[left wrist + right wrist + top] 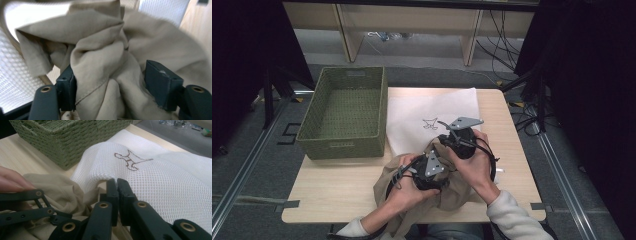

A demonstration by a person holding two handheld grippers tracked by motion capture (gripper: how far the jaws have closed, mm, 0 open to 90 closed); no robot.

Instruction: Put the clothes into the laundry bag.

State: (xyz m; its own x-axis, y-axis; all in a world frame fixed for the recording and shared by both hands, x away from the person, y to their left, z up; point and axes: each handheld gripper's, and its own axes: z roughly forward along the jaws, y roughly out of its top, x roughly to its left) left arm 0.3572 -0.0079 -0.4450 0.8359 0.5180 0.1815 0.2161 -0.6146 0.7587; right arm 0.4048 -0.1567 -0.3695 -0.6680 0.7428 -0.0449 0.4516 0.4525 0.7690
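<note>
The rim of the white mesh laundry bag (160, 182) is pinched tight by the right gripper (117, 182), jaws clenched on the mesh edge. The beige garment (105, 57) is bunched at the table's (337, 175) near edge, partly at the bag's mouth. The left gripper (110, 82) is spread, crumpled cloth lying loose between its released jaws. A green woven basket (344, 112) is set at the far left corner.
</note>
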